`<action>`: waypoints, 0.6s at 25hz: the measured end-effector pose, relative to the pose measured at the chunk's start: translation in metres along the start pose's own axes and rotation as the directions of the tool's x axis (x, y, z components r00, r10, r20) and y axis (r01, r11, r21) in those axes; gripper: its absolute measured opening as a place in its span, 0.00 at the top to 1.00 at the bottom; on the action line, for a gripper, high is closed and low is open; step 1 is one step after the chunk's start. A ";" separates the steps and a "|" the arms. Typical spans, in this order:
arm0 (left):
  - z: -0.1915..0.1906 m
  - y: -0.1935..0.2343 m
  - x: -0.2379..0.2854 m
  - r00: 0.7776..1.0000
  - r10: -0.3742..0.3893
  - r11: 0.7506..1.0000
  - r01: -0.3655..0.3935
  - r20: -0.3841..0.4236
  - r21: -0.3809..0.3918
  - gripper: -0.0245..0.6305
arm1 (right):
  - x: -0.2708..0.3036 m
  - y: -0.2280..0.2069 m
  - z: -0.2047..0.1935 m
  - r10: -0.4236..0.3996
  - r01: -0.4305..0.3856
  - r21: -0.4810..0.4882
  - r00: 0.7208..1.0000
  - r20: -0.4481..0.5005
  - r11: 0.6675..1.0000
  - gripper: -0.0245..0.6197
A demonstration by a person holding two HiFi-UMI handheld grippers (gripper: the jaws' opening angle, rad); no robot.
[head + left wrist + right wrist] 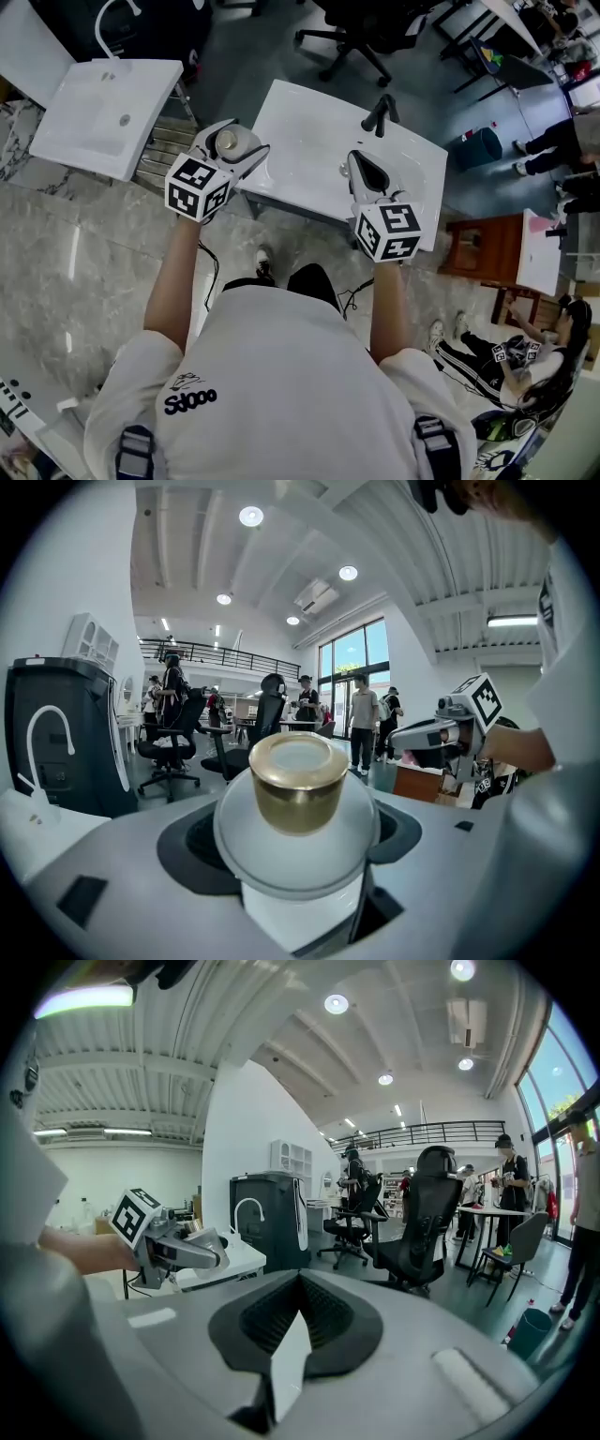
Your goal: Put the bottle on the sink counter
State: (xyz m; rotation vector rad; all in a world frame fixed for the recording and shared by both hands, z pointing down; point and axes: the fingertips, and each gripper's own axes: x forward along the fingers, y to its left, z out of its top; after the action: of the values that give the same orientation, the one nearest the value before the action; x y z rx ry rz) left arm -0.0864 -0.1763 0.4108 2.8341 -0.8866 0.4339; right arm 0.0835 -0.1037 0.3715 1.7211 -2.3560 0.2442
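A white bottle (298, 892) with a gold cap (298, 782) stands upright between the jaws of my left gripper (298, 841), which is shut on its body. In the head view the left gripper (228, 150) holds the bottle (226, 141) above the left end of the white sink counter (309, 192). My right gripper (366, 172) hovers over the counter's right part, shut with nothing in it. The right gripper view shows its black pads (328, 1321) meeting at the tips, and the left gripper (178, 1249) off to its left.
A black faucet (380, 114) rises at the back of the counter's basin. A second white sink (108, 112) with a white faucet stands to the left. Office chairs (422, 1232), tables and several people fill the room behind. A blue bin (480, 148) stands at right.
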 end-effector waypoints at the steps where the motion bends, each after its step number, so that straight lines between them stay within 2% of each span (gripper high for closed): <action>1: -0.001 0.003 0.004 1.000 0.002 1.000 -0.002 -0.006 -0.001 0.44 | 0.004 -0.001 -0.001 0.003 -0.003 0.002 1.000 -0.004 1.000 0.95; 8: -0.006 0.030 0.037 0.999 0.035 0.999 -0.036 -0.041 -0.029 0.44 | 0.042 -0.007 -0.010 0.061 -0.061 -0.001 0.997 -0.047 0.998 0.95; 15: -0.022 0.055 0.083 0.990 0.110 0.992 -0.115 -0.087 -0.057 0.44 | 0.084 -0.035 -0.020 0.119 -0.119 0.013 0.990 -0.080 0.993 0.95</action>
State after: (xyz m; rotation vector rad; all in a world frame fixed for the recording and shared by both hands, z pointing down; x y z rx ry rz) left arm -0.0578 -0.2607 0.4604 2.6980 -1.0285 0.5254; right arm 0.0936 -0.1865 0.4137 1.5458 -2.4047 0.3359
